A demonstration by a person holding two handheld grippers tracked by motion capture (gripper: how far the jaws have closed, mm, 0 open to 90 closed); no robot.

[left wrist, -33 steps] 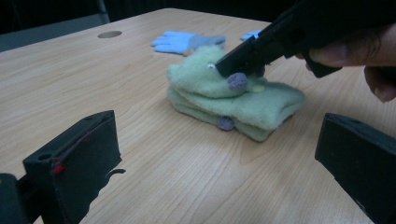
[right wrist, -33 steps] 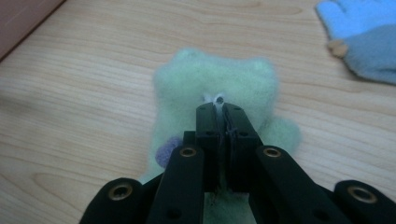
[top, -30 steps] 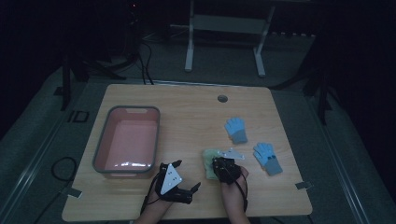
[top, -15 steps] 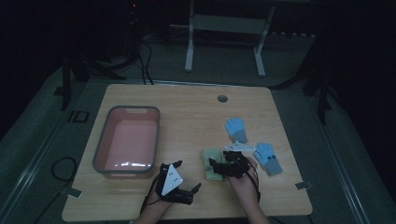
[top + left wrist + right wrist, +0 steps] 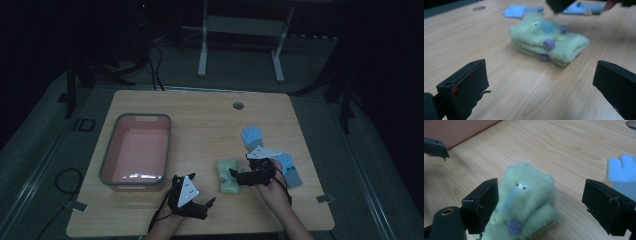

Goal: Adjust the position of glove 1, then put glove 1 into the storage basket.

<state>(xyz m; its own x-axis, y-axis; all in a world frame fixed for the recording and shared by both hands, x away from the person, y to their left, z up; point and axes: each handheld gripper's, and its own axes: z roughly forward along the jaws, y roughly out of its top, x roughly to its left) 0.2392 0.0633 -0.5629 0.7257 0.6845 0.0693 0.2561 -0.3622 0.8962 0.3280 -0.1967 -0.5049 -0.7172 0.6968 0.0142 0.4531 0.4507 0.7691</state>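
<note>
Resting on the wooden counter [image 5: 200,125] right of the pink bin [image 5: 136,151], the left tongs [image 5: 206,204] are gaping empty. The folded green fuzzy glove [image 5: 228,176] is lying between them and the right tongs [image 5: 234,176], spread around it; closing looks next.

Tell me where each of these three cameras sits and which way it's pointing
High view: fixed above the person's side, looking forward and down on the wooden table; forearms, left gripper and right gripper enter from the bottom.
Left gripper view: rides low over the table, looking between its open black jaws at the folded green fuzzy gloves.
Right gripper view: looks down past its open jaws onto the gloves.
Shared: all three show the green gloves, and each shows a blue glove beyond them.
</note>
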